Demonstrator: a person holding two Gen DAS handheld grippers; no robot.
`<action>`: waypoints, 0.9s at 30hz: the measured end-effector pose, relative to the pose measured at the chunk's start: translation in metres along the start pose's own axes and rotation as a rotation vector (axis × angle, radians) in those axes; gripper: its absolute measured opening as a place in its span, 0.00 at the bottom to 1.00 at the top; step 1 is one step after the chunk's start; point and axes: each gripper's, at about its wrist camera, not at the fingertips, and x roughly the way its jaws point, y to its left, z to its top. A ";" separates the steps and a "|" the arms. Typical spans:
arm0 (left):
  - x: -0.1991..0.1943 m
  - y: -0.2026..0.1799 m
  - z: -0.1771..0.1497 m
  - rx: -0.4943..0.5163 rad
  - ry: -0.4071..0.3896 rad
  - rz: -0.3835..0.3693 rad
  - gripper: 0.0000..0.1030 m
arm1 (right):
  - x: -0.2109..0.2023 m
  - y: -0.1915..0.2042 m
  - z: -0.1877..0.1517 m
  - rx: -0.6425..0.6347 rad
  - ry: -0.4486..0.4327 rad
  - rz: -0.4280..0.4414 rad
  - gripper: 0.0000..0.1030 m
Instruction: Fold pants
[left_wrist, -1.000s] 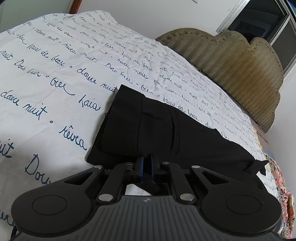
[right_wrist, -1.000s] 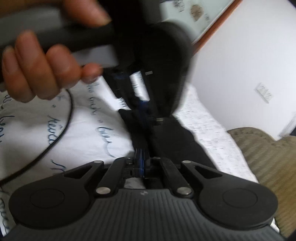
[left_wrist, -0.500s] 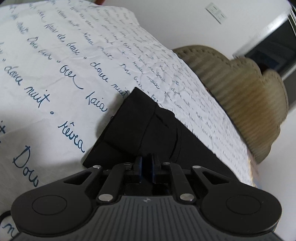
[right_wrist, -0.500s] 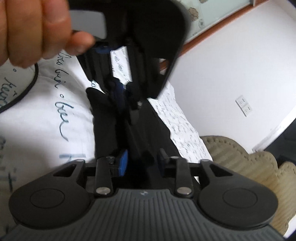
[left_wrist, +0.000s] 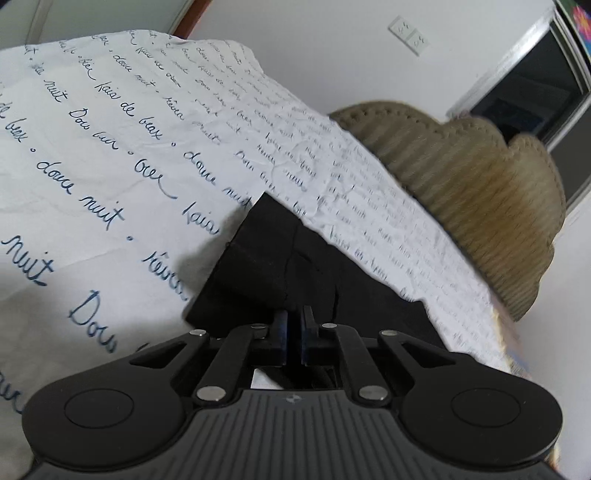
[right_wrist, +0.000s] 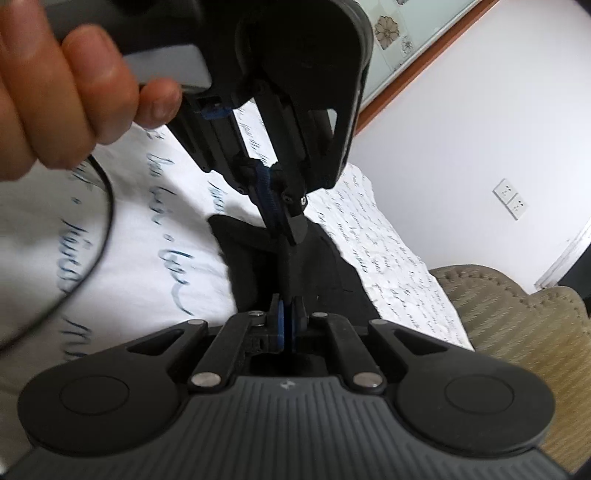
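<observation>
Both grippers are pinching the black pants (left_wrist: 280, 266) on the bed.
Only the right wrist view is showing the left gripper (right_wrist: 291, 236) ahead of the right gripper (right_wrist: 288, 314), with a hand (right_wrist: 62, 92) gripping it.

left claw (left_wrist: 293, 317) on black pants (left_wrist: 266, 266)

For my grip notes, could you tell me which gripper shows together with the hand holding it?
The left gripper, gripped by a hand; the right gripper shows only its own fingers.
</observation>
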 end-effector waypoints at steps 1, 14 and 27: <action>0.004 0.004 -0.001 -0.010 0.018 0.012 0.06 | 0.000 0.003 0.000 -0.006 0.006 0.008 0.05; -0.015 0.010 0.009 0.043 0.015 0.161 0.08 | 0.033 0.013 -0.012 -0.027 0.060 0.016 0.09; 0.040 -0.119 -0.048 0.471 0.119 0.056 0.09 | -0.083 -0.114 -0.137 0.665 0.128 -0.212 0.23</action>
